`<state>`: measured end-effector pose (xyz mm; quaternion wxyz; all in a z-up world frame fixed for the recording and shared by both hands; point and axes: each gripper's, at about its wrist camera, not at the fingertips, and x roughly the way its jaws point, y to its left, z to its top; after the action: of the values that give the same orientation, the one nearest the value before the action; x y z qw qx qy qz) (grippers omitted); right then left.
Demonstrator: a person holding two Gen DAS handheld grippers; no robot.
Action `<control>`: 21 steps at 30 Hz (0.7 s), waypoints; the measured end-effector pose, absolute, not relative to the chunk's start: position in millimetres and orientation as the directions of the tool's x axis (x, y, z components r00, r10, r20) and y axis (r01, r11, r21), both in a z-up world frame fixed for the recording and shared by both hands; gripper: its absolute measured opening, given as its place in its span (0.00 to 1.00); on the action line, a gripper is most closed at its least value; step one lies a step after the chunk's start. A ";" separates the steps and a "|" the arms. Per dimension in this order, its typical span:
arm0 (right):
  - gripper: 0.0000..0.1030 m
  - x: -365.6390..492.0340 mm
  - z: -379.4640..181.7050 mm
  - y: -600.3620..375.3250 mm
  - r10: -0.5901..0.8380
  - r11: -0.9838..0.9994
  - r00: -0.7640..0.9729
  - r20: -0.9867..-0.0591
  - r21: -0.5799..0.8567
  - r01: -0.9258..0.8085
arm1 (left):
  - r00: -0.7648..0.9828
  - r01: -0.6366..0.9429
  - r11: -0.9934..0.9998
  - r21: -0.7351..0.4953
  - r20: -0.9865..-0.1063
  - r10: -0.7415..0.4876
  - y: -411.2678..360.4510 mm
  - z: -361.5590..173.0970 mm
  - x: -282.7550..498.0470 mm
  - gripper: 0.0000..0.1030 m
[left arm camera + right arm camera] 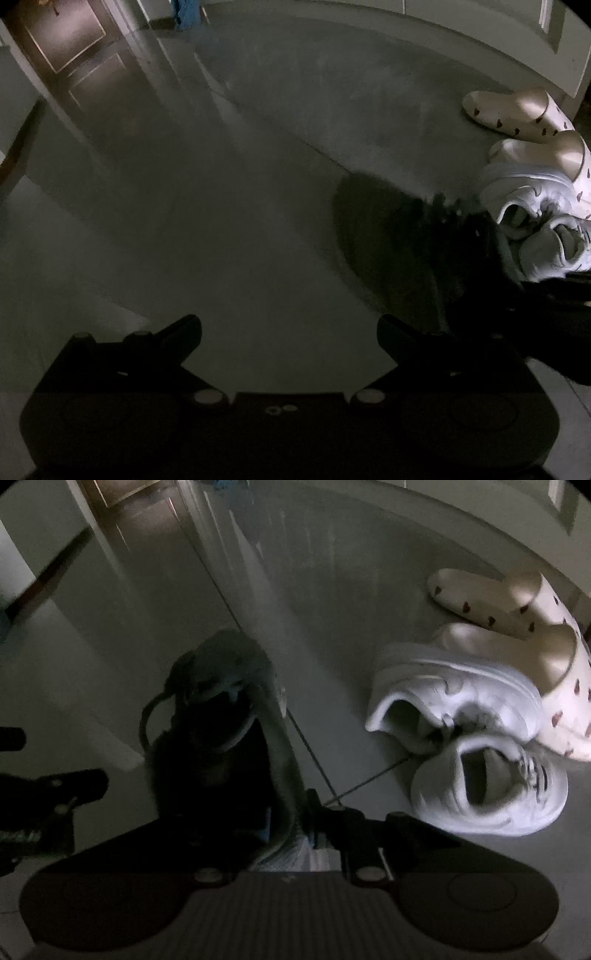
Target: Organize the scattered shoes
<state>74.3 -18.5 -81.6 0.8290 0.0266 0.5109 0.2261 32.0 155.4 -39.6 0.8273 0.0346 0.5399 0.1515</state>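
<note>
Although the dim light hid the pads themselves, the right gripper (291,819), low in the middle of the right wrist view, was narrowed onto the heel edge of a dark, fuzzy-collared sneaker with a looping lace (221,716), which reached up the frame from the jaws toward the centre. The left gripper (290,339) stood wide and empty at the bottom of its own view, with only bare grey floor (240,221) between its fingers.

To the right of the dark sneaker, apart from it, lay two white leather sneakers (476,738), touching one another and tipped so that their openings faced the camera. Behind them, at the upper right, two cream rubber clogs dotted with small dark hearts (517,627) lay against the base of a pale wall (406,502).

The likeliest trouble, as I judged it, was the pinch itself: a thin hold on a soft collar could slip or let the shoe swing and drop when lifted. A swinging shoe could also knock the white pair further askew, and the loose lace could snag on the jaws.

No rack, box or other container showed in either view, so nothing could be said of any contents.
</note>
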 end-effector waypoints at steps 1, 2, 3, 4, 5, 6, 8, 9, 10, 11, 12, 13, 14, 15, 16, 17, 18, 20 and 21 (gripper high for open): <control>0.18 71.9 -79.2 -25.9 0.408 0.897 0.375 -0.832 0.290 -0.333 | 0.374 -0.213 0.952 0.221 -0.882 0.288 155.0 -37.4 30.2 0.99; 0.18 66.9 -76.3 -34.9 0.413 0.897 0.372 -0.832 0.300 -0.325 | 0.377 -0.212 0.953 0.219 -0.881 0.286 154.5 -35.2 29.1 0.99; 0.18 61.8 -73.4 -43.9 0.416 0.897 0.369 -0.831 0.309 -0.317 | 0.380 -0.210 0.954 0.215 -0.881 0.282 154.1 -33.0 28.7 0.99; 0.18 55.3 -70.8 -54.1 0.412 0.899 0.365 -0.835 0.308 -0.310 | 0.386 -0.205 0.956 0.209 -0.881 0.275 152.3 -30.2 28.1 0.99; 0.18 48.7 -68.2 -64.3 0.407 0.902 0.361 -0.839 0.307 -0.303 | 0.394 -0.192 0.960 0.203 -0.880 0.265 148.7 -27.3 27.3 0.99; 0.18 42.2 -65.6 -74.6 0.402 0.905 0.358 -0.843 0.306 -0.296 | 0.402 -0.174 0.964 0.199 -0.880 0.255 144.1 -25.2 26.2 0.99; 0.18 24.8 -58.3 -108.9 0.378 0.920 0.344 -0.860 0.307 -0.243 | 0.418 -0.124 0.972 0.201 -0.877 0.235 129.8 -22.5 24.5 0.99; 0.18 15.2 -54.4 -127.0 0.367 0.927 0.339 -0.866 0.311 -0.209 | 0.427 -0.094 0.975 0.201 -0.876 0.222 120.0 -22.8 25.9 0.99; 0.18 7.9 -53.3 -145.5 0.356 0.934 0.339 -0.871 0.317 -0.166 | 0.436 -0.061 0.979 0.196 -0.877 0.203 109.6 -22.8 27.0 0.99; 0.18 0.7 -52.2 -164.0 0.345 0.939 0.340 -0.875 0.322 -0.123 | 0.443 -0.026 0.982 0.185 -0.879 0.177 98.6 -23.0 28.5 0.99; 0.18 -9.2 -50.6 -181.8 0.321 0.946 0.345 -0.882 0.317 -0.070 | 0.447 0.012 0.986 0.169 -0.882 0.146 85.9 -23.3 29.8 0.99; 0.18 -19.1 -48.9 -199.6 0.296 0.950 0.349 -0.889 0.310 -0.017 | 0.451 0.053 0.987 0.151 -0.886 0.111 71.7 -23.2 30.3 0.99; 0.18 -28.9 -47.8 -215.1 0.258 0.956 0.361 -0.896 0.290 0.038 | 0.452 0.094 0.987 0.132 -0.889 0.076 57.4 -23.2 30.7 0.99; 0.18 -38.8 -46.8 -230.5 0.219 0.958 0.372 -0.902 0.270 0.092 | 0.453 0.125 0.985 0.117 -0.890 0.048 46.0 -24.0 32.0 0.99; 0.18 -49.6 -44.6 -243.1 0.182 0.957 0.387 -0.904 0.253 0.142 | 0.456 0.161 0.982 0.097 -0.890 0.013 29.4 -26.9 34.6 0.99; 0.18 -60.5 -42.4 -255.9 0.144 0.952 0.400 -0.905 0.237 0.192 | 0.455 0.209 0.975 0.074 -0.890 -0.030 7.5 -30.8 37.3 0.99; 0.18 -76.7 -40.5 -272.7 0.086 0.938 0.426 -0.900 0.217 0.270 | 0.451 0.243 0.968 0.063 -0.891 -0.055 -7.6 -34.1 39.2 0.99; 0.18 -102.9 -38.8 -297.9 -0.020 0.895 0.459 -0.888 0.189 0.403 | 0.449 0.326 0.944 0.058 -0.888 -0.100 -45.0 -39.2 36.9 0.99; 0.18 -113.0 -37.9 -306.1 -0.056 0.873 0.463 -0.884 0.182 0.453 | 0.447 0.372 0.927 0.057 -0.886 -0.125 -66.3 -41.6 34.8 0.99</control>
<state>-113.0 -306.1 -37.9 0.8315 0.2007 0.4948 -0.1532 34.8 -66.3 -41.6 0.8417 0.1223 0.5048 -0.1475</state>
